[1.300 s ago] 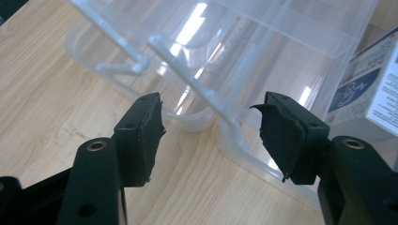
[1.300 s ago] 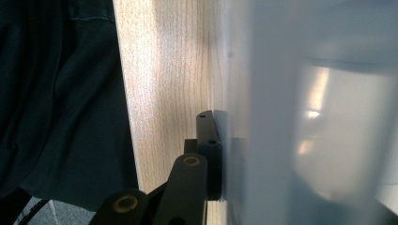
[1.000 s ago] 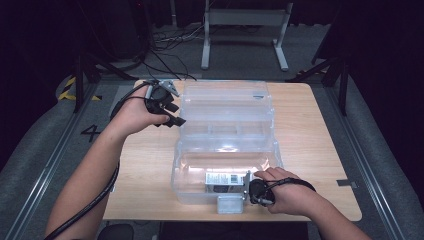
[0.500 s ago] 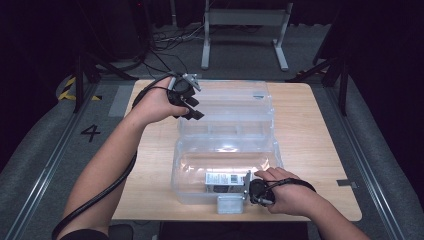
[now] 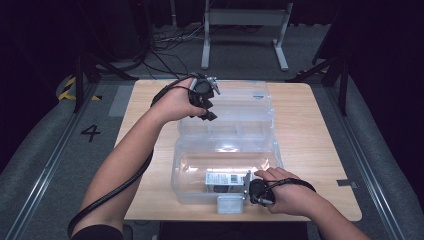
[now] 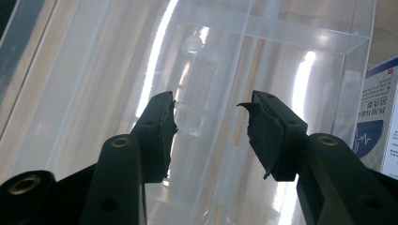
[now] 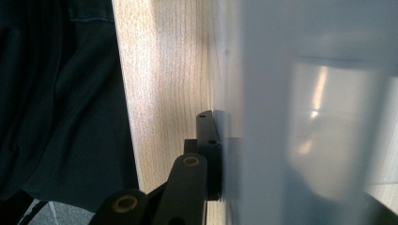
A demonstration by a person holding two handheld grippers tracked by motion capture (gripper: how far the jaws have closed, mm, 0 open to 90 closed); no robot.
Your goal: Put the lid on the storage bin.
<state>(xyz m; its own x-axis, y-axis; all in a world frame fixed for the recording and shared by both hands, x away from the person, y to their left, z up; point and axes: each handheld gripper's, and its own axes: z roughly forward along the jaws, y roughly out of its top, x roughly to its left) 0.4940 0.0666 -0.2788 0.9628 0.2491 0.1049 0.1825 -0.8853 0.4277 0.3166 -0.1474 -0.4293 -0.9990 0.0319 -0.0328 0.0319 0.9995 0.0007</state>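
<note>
Clear plastic box [image 5: 226,165] sits open in the middle of the counter [image 5: 320,150], its front wall near the counter's near edge and its raised lid [image 5: 227,107] reaching toward the far edge. Inside the box, against the front wall, lies a small white carton with printed labels [image 5: 223,179]; a corner of that carton [image 6: 381,126] shows at the right of my left gripper view.

My right gripper [image 5: 247,187] is at the front wall of the box, near the grey latch [image 5: 230,204]. Its jaws are clamped on the box wall [image 7: 263,140], one black jaw pressed flat against the clear plastic on the outside, with the counter's near edge [image 7: 159,93] running alongside it.

My left gripper [image 5: 205,102] hovers over the lid's left end, toward the far left of the counter. Its jaws have just been closing and now stand about half apart with nothing between the pads [image 6: 263,136]; the clear compartments [image 6: 225,70] lie beyond them.
</note>
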